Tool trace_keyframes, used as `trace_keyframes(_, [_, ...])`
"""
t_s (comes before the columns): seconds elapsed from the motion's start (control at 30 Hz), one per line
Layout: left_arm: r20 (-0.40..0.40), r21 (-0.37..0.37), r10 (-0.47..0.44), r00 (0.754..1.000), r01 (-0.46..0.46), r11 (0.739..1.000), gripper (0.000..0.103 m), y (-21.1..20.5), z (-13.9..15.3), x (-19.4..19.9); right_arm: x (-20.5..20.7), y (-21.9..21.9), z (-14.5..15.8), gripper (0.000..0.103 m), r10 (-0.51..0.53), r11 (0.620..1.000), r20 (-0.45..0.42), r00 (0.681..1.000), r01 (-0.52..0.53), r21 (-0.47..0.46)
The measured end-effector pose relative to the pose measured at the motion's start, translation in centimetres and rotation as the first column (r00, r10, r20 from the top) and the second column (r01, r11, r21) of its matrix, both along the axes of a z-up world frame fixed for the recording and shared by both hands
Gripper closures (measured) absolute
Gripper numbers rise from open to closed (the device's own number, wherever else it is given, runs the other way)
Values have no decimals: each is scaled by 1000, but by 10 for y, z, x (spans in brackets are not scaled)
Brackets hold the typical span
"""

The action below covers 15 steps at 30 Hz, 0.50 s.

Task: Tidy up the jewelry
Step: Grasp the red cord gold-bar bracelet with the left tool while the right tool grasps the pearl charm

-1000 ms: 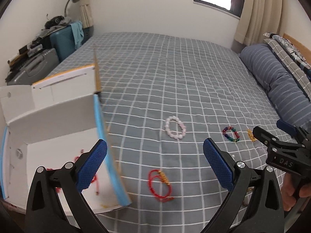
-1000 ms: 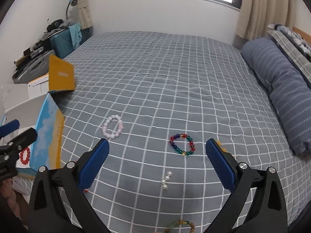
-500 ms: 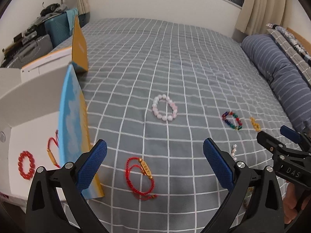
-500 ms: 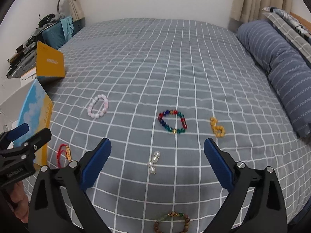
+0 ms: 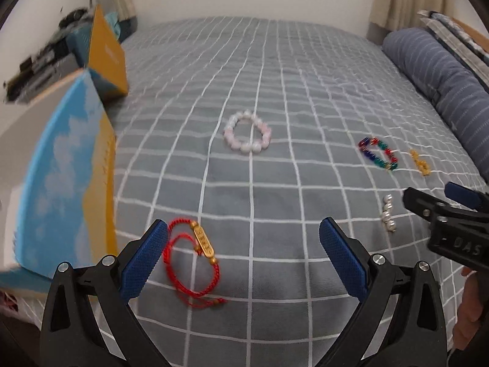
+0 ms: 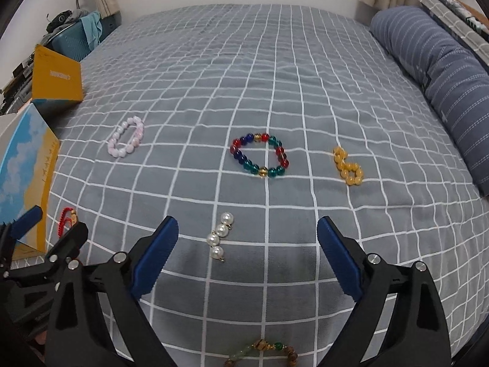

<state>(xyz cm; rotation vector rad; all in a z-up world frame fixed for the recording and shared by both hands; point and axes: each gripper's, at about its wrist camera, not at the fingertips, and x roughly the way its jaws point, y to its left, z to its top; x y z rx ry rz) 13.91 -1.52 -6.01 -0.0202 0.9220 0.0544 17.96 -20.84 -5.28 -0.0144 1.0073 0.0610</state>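
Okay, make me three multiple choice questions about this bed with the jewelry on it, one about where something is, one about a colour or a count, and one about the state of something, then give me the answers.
1. Where does the red cord bracelet lie?
A. beside the open box
B. against the striped pillow
C. on the suitcase

2. How many pearls make up the pearl piece?
A. two
B. four
C. seven

3. How does the left gripper stand?
A. shut on the pink bead bracelet
C. shut on nothing
B. open and empty

Answers:
1 A, the cord lies on the bedspread right by the box wall.
2 B, four pearls show in a row in the right wrist view.
3 B, its pads stand wide apart with only bedspread between them.
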Motion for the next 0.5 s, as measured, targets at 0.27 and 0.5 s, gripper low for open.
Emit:
trace_keyframes(0.27, [-30,-24,56,998,-57,998,6,11,-28,2,5,6,-20,20,13,1000,-48,999,-13,-8])
trace_keyframes(0.5, [-40,-66,74,996,-76,995,6,22,-42,10,8,17,-34,35,26,999,-90,996,-28,-23])
